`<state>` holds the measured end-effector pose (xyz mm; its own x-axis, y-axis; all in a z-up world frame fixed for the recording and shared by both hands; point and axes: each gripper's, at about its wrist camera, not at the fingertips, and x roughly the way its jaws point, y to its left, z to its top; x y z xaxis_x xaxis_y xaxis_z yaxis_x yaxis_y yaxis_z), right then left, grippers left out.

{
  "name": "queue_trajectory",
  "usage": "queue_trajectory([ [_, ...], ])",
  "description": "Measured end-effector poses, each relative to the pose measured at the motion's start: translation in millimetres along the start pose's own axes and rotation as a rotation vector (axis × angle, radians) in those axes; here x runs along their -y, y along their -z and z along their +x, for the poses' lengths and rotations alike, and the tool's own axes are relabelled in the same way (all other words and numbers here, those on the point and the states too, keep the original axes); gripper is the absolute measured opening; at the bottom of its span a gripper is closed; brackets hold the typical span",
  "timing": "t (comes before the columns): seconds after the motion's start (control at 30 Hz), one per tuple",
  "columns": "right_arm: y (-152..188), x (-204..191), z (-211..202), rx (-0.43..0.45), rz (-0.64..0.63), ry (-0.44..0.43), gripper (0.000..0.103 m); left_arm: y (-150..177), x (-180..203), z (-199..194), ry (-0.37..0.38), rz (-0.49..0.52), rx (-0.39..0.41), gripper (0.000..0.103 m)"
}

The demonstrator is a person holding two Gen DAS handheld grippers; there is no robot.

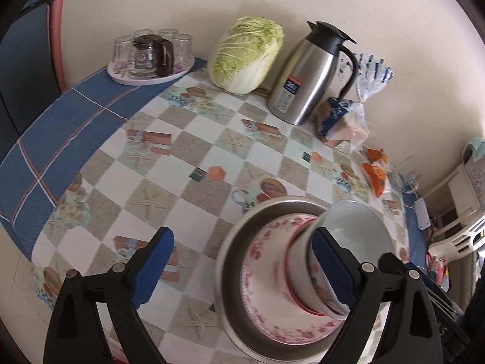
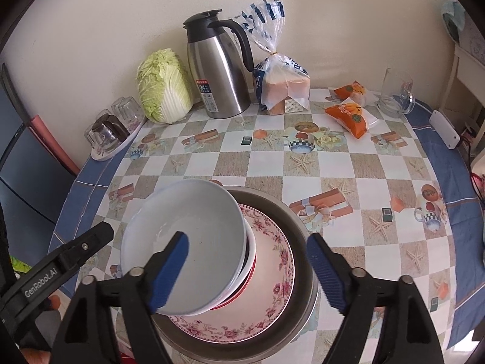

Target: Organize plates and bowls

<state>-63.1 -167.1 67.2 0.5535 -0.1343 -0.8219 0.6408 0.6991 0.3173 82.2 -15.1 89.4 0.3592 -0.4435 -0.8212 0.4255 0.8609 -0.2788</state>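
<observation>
A metal basin (image 2: 298,227) sits on the table's near side and holds a pink floral plate (image 2: 272,273). Stacked bowls stand on the plate, a white bowl (image 2: 194,242) on top, leaning left. In the left wrist view the basin (image 1: 233,257), plate (image 1: 266,270) and white bowl (image 1: 354,227) lie at the lower right. My left gripper (image 1: 242,270) is open, its right finger beside the bowl stack. My right gripper (image 2: 248,270) is open above the stack, its left finger over the white bowl. The left gripper's finger (image 2: 75,248) shows at the right wrist view's left edge.
At the back wall stand a cabbage (image 2: 163,88), a steel thermos jug (image 2: 218,69) and bagged bread (image 2: 282,85). A tray of glasses with a glass pot (image 1: 151,57) sits far left. Orange snack packs (image 2: 351,115) and a glass mug (image 2: 394,94) lie at the right.
</observation>
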Motion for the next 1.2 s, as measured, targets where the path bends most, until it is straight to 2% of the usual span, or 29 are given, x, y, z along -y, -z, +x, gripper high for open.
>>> queue_trajectory([
  [0.17,0.5,-1.0,-1.5,0.013,-0.011,-0.001,0.103,0.6,-6.9,0.9,-0.031,-0.001,0.008,0.093],
  [0.47,5.3,-0.8,-8.2,0.043,-0.022,0.014,0.103,4.2,-12.2,1.5,-0.082,0.024,0.017,0.093],
  [0.83,29.0,15.7,-32.5,0.134,-0.039,0.068,0.103,19.5,-31.1,-5.7,-0.060,0.012,0.033,0.093],
  [0.97,43.8,26.2,-40.7,0.161,-0.032,0.073,0.103,28.0,-35.8,-5.0,-0.078,0.027,0.021,0.093],
  [1.07,54.4,34.4,-40.7,0.155,-0.021,0.079,0.103,36.2,-36.2,-0.7,-0.107,0.064,0.005,0.093],
  [1.2,64.4,44.9,-30.2,0.106,-0.009,0.118,0.103,46.1,-35.3,8.5,-0.156,0.112,-0.033,0.093],
])
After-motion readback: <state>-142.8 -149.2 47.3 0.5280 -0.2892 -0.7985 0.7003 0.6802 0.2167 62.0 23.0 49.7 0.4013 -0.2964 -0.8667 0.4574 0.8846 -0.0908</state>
